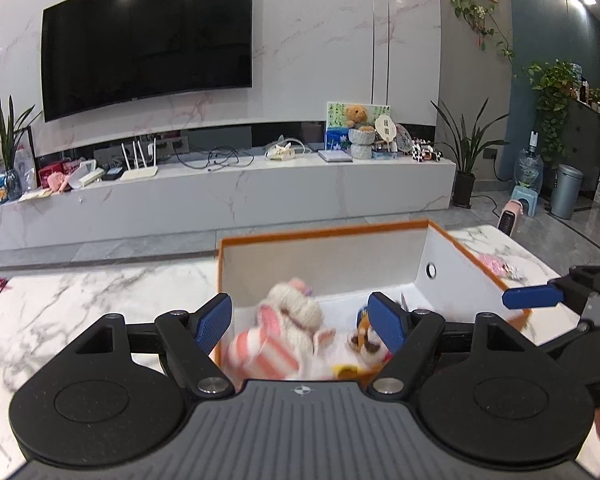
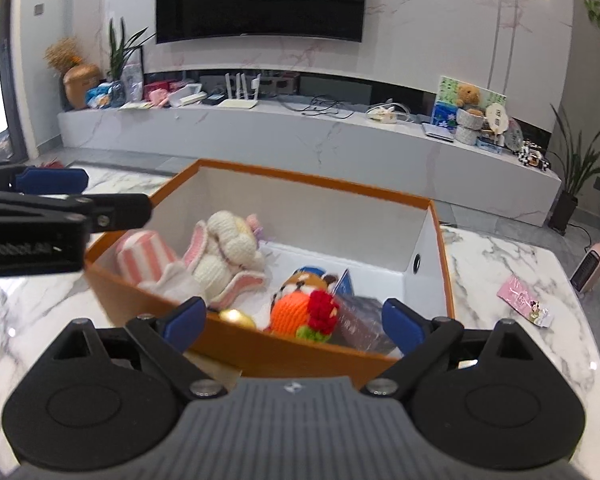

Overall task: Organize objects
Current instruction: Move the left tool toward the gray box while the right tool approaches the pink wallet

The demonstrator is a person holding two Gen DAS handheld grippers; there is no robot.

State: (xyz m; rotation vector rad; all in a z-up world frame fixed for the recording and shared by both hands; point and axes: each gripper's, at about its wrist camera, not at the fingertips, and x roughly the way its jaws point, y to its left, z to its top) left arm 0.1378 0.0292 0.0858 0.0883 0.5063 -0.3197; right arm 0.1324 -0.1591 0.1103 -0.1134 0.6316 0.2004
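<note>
Now both open, empty: left gripper (image 1: 302, 322), right gripper (image 2: 294, 318) | crochet rabbit (image 2: 224, 256) in orange box (image 2: 312, 184): soft, light, take body | pink packet (image 2: 524, 300) on table (image 2: 512, 264): thin, slippery, pinch edge

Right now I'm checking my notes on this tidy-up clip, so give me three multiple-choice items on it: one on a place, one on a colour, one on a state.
1. Where does the crocheted rabbit lie?
A. inside the orange box
B. on the TV shelf
C. on the floor

2. What colour is the inside of the orange box?
A. black
B. white
C. green

3. How do the right tongs stand?
A. shut on the rabbit
B. shut on the box rim
C. open, holding nothing

Answers:
1. A: the rabbit rests within the box walls, beside an orange crocheted toy.
2. B: the inner walls and floor show white.
3. C: the blue pads stand wide apart with nothing between them; the left tongs are open too.
</note>
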